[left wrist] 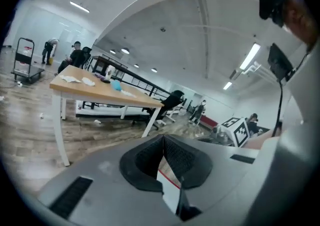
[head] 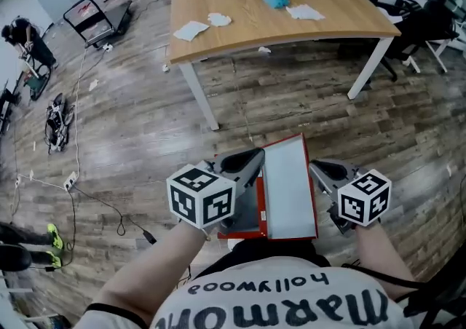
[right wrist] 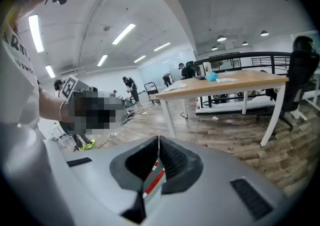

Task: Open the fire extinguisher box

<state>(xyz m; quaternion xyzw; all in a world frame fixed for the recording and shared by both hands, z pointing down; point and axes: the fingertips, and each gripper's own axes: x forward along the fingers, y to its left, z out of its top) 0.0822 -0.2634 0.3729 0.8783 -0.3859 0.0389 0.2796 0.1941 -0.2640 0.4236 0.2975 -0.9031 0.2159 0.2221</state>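
A red fire extinguisher box (head: 247, 231) with a pale grey door panel (head: 288, 188) stands on the floor right in front of me. My left gripper (head: 255, 156) sits against the box's left edge and my right gripper (head: 315, 166) against its right edge, both near the far end. In the left gripper view the left gripper (left wrist: 163, 138) has its dark ribbed pads meeting at the tips, with a sliver of white and red box (left wrist: 170, 190) showing below them. The right gripper (right wrist: 159, 140) is likewise shut, with a red and white striped strip (right wrist: 154, 182) showing through the gap behind its pads.
A wooden table (head: 313, 25) on white legs stands beyond the box, with papers and a blue object on it. Office chairs (head: 429, 29) stand at the right. Cables (head: 73, 189) and a trolley (head: 95, 18) lie to the left, with people at the back.
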